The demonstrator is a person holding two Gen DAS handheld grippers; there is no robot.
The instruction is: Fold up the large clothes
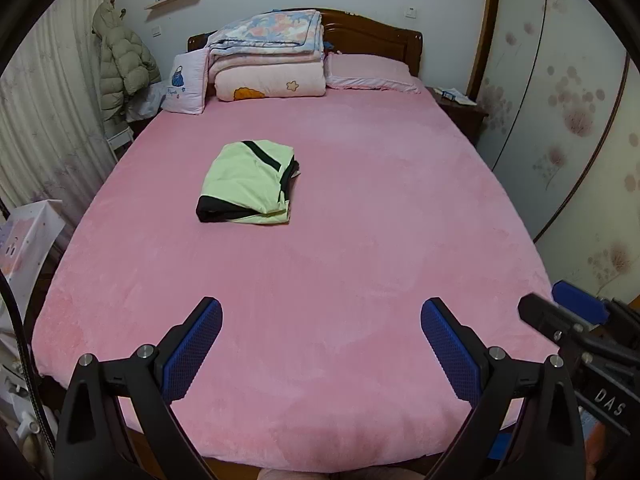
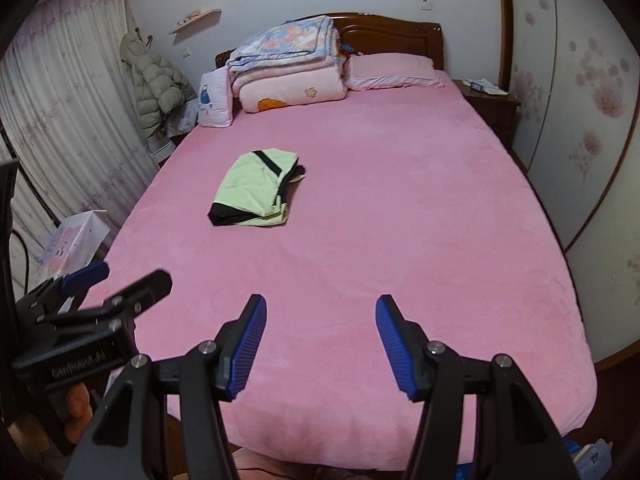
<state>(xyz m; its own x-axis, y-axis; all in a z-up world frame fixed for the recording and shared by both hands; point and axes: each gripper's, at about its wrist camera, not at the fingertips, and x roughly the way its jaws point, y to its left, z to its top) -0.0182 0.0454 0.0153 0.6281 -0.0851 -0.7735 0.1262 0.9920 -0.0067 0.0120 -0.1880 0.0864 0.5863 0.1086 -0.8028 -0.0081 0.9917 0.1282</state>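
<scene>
A light green garment with black trim [image 1: 250,182] lies folded into a compact bundle on the pink bed [image 1: 340,240], left of centre; it also shows in the right wrist view [image 2: 256,190]. My left gripper [image 1: 321,312] is open and empty above the bed's near edge, far from the garment. My right gripper [image 2: 321,308] is open and empty, also above the near edge. The right gripper shows at the right edge of the left wrist view [image 1: 560,312], and the left gripper at the left of the right wrist view [image 2: 120,280].
Folded quilts [image 1: 268,56], a small cushion [image 1: 186,82] and a pink pillow [image 1: 370,72] lie by the wooden headboard. A puffy coat [image 1: 122,60] hangs at the left by curtains. A nightstand [image 1: 456,106] stands right of the bed, beside floral wardrobe doors.
</scene>
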